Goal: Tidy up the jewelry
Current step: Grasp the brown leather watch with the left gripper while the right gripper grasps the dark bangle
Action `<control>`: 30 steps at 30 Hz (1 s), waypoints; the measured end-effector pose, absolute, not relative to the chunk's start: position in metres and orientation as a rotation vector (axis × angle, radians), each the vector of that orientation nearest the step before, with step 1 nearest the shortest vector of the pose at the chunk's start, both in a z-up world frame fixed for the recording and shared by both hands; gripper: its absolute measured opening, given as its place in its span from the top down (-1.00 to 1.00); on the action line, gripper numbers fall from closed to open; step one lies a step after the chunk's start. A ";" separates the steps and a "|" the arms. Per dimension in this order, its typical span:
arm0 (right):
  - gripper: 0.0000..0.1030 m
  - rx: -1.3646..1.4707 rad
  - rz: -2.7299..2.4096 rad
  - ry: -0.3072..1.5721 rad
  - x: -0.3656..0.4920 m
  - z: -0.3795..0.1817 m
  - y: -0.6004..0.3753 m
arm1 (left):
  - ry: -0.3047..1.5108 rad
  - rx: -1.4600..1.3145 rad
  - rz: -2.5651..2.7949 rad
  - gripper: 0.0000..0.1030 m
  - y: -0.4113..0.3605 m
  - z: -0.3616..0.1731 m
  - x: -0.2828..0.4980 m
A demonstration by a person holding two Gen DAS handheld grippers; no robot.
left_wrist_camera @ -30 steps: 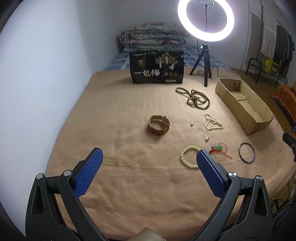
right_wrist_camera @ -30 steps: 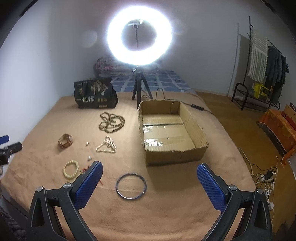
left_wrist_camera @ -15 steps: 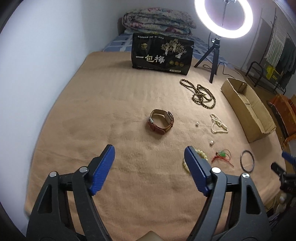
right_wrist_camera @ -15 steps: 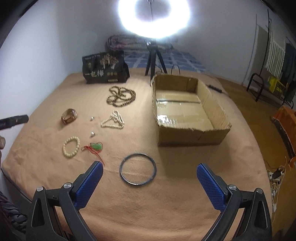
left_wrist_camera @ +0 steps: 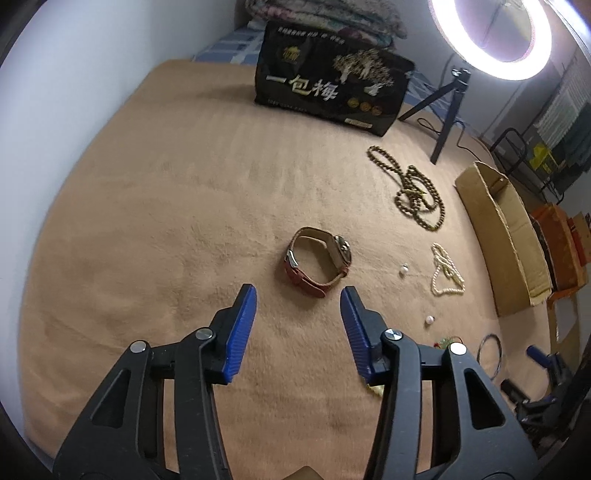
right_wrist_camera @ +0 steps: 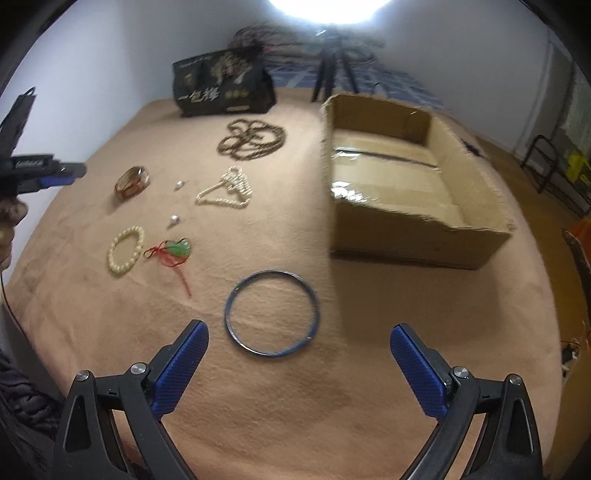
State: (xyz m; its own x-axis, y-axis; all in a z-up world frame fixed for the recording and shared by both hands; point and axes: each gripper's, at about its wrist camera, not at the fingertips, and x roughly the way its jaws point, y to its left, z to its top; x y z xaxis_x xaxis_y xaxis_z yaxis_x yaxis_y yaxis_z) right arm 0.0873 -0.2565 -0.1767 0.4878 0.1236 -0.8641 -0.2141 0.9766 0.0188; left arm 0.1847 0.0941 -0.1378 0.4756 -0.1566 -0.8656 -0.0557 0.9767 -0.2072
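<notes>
The right wrist view is smeared with motion, so the far end of the bed and the writing on the black bag (right_wrist_camera: 225, 86) are hard to read there; the ring light (left_wrist_camera: 491, 33) is cut off at the top of both views. From the left side, the cream bead bracelet (right_wrist_camera: 125, 249) is almost wholly hidden behind the left gripper (left_wrist_camera: 298, 295), and the green pendant on its red cord (right_wrist_camera: 177, 249) shows only as a sliver.

The left gripper hangs over the tan blanket (left_wrist_camera: 166, 203) with its fingers parted and holding nothing, just short of the brown-strapped watch (left_wrist_camera: 317, 260). The watch lies on its side as a closed loop, its long axis running from near-left to far-right, its face on the far-right end.

The right gripper (right_wrist_camera: 297, 334) is spread wide and also empty, with the dark bangle (right_wrist_camera: 271, 314) lying flat just beyond the gap. Farther off lie the pearl necklace (right_wrist_camera: 227, 190), the dark bead strand (right_wrist_camera: 253, 138) and the open cardboard box (right_wrist_camera: 480, 236), long axis running away from the viewer.
</notes>
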 end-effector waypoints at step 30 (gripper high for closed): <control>-0.89 -0.112 0.215 1.152 0.122 -0.213 -0.234 | 1.237 -0.349 -0.037 0.73 0.096 -0.204 0.250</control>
